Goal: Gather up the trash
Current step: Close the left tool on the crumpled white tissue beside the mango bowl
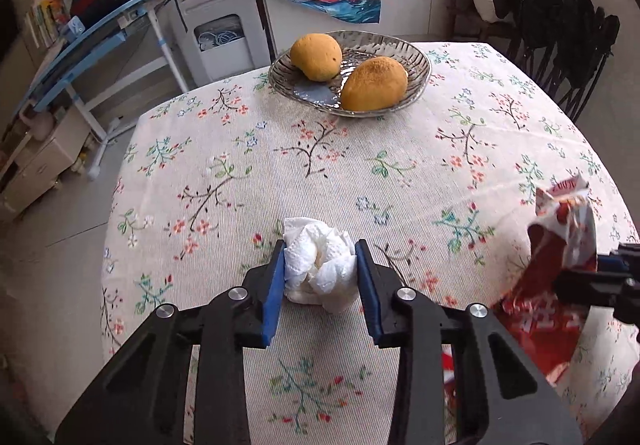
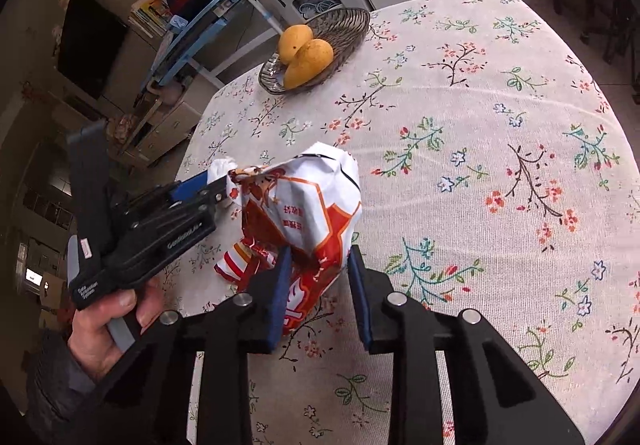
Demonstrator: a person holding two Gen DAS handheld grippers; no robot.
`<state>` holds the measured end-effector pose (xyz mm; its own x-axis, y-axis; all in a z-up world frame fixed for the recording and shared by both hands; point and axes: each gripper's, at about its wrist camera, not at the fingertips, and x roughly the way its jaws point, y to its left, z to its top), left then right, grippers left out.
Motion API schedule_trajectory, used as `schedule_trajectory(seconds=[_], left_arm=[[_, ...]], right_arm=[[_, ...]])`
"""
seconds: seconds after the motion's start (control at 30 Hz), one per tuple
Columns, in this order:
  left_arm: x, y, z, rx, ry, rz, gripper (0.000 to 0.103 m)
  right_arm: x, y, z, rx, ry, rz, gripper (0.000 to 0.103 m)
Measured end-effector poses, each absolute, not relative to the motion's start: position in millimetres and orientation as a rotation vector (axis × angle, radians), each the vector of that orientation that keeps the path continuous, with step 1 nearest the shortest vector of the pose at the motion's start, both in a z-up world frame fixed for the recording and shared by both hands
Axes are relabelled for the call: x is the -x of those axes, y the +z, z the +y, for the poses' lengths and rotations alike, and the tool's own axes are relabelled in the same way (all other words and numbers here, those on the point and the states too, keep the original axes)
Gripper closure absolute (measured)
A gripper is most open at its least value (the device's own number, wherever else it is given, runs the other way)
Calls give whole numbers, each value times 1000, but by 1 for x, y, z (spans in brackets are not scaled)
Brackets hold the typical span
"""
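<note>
A crumpled white tissue wad (image 1: 320,269) lies on the floral tablecloth (image 1: 320,165) near the table's front. My left gripper (image 1: 320,249) is shut on it, one blue pad pressing each side. To the right, a crumpled red and white snack bag (image 1: 560,221) stands off the cloth, held by my right gripper (image 1: 600,269) at the frame edge. In the right wrist view, the right gripper (image 2: 319,251) is shut on the lower part of the bag (image 2: 312,201). Beside it are the left gripper (image 2: 224,181) and the tissue (image 2: 222,167).
A glass bowl (image 1: 416,57) with two yellow mangoes (image 1: 316,57) sits at the table's far side. A chair draped with dark clothing (image 1: 560,25) stands at the back right, a blue rack (image 1: 80,45) at the left. A person's hand (image 2: 108,329) holds the left gripper's handle.
</note>
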<state>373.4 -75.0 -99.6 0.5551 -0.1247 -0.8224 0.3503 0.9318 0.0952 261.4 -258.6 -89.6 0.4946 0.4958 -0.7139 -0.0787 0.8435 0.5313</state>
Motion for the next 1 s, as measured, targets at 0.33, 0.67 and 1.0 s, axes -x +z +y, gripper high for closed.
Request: schedule_trajectory(seconds=[0.33, 0.67, 1.0], left_arm=[[-316, -86, -60, -248, -302, 942, 56], [-326, -80, -40, -206, -289, 913, 26], [-324, -94, -43, -283, -273, 944, 20]], right_arm=[[-265, -93, -273, -524, 328, 993, 44], [-271, -94, -248, -425, 340, 995, 63], [-269, -90, -251, -393, 339, 981, 38]])
